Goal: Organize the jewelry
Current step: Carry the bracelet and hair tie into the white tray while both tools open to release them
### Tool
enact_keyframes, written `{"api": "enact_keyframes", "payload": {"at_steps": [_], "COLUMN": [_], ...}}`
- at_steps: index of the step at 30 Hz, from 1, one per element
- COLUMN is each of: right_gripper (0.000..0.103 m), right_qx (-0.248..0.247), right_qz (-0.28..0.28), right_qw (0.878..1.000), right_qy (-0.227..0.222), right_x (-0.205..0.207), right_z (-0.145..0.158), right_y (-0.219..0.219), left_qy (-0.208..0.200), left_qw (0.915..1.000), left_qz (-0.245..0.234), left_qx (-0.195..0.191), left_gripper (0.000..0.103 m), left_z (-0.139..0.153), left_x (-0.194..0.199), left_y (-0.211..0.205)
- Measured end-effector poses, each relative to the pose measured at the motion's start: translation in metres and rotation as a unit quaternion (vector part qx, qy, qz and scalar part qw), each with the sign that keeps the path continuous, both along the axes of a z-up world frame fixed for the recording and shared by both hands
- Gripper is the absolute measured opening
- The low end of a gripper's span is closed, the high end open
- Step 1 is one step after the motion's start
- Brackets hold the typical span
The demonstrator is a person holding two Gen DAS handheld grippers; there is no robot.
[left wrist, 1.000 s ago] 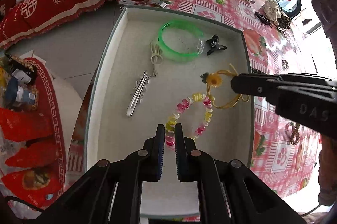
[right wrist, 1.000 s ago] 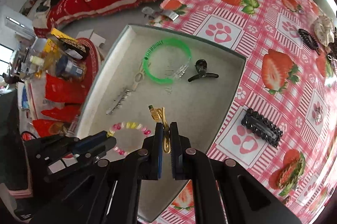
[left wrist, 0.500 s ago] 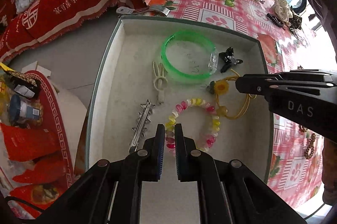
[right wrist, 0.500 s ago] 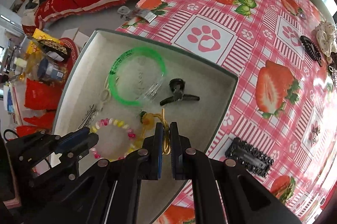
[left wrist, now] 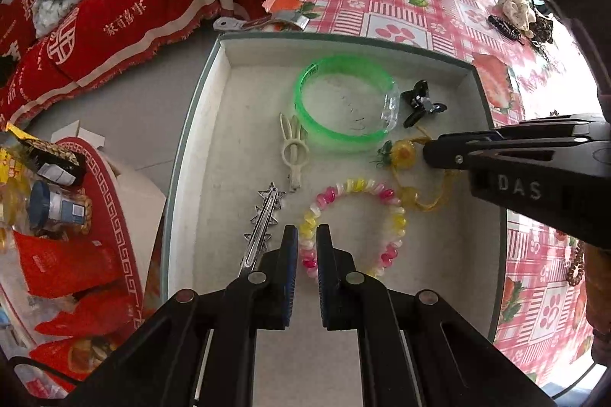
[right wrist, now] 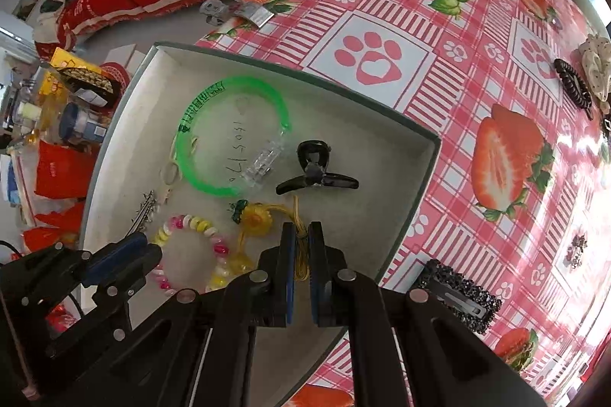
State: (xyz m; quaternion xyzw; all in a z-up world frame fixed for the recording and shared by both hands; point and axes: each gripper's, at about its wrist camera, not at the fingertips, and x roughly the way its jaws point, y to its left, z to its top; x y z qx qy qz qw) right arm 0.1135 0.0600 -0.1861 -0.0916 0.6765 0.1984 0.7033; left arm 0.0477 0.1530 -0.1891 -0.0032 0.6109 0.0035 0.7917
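Note:
A grey tray point(left wrist: 198, 124) holds a green bangle point(left wrist: 305, 116), a black claw clip point(left wrist: 420, 101), a cream hair clip point(left wrist: 294, 151), a silver star clip point(left wrist: 263, 219), a pink-yellow bead bracelet point(left wrist: 393, 193) and a yellow cord bracelet point(left wrist: 404, 153) with a sunflower charm. My left gripper point(left wrist: 307, 235) is shut on the bead bracelet point(right wrist: 198, 223), at its near left part. My right gripper point(right wrist: 301, 235) is shut on the yellow cord point(right wrist: 299, 239); in the left wrist view it point(left wrist: 431, 151) reaches in from the right, beside the charm.
The tray point(right wrist: 427, 170) sits on a strawberry-print tablecloth point(right wrist: 382, 25). A black glitter barrette point(right wrist: 458, 296), a black hair tie point(right wrist: 573, 82) and a cream scrunchie point(right wrist: 595, 67) lie on the cloth. A silver clip point(left wrist: 259, 21) lies beyond the tray. Snack packets point(left wrist: 57, 254) sit left.
Both grippers moved toward the tray's far end, dragging the bead bracelet and the yellow cord bracelet closer to the green bangle and the black claw clip. Both stayed shut.

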Motion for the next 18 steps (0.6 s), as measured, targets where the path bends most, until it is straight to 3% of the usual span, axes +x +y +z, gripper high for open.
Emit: {"api": "enact_keyframes", "payload": {"at_steps": [3,4,18], "right_gripper": [0.036,0.039,0.042], "right_qx": [0.003,0.006,0.066], "right_qz": [-0.005,-0.007,-0.046], "right_qw": [1.000,1.000,0.996], "right_qy": [-0.002,-0.005,-0.032], "right_x": [0.001,0.002,0.004], "right_z": [0.000,0.001,0.053], "right_y": [0.001,-0.001,-0.016], "left_qy": [-0.001,-0.001,-0.005], "left_qw": [1.0000,1.0000,1.0000], "left_qz": [-0.005,-0.007,-0.002], "left_qx": [0.005,0.005,0.005], "left_gripper": [0.016,0.016,0.016], "left_z": [0.002,0.003,0.016], "left_x": [0.000,-0.001,-0.007], "left_y": [-0.002,-0.003,-0.004]}}
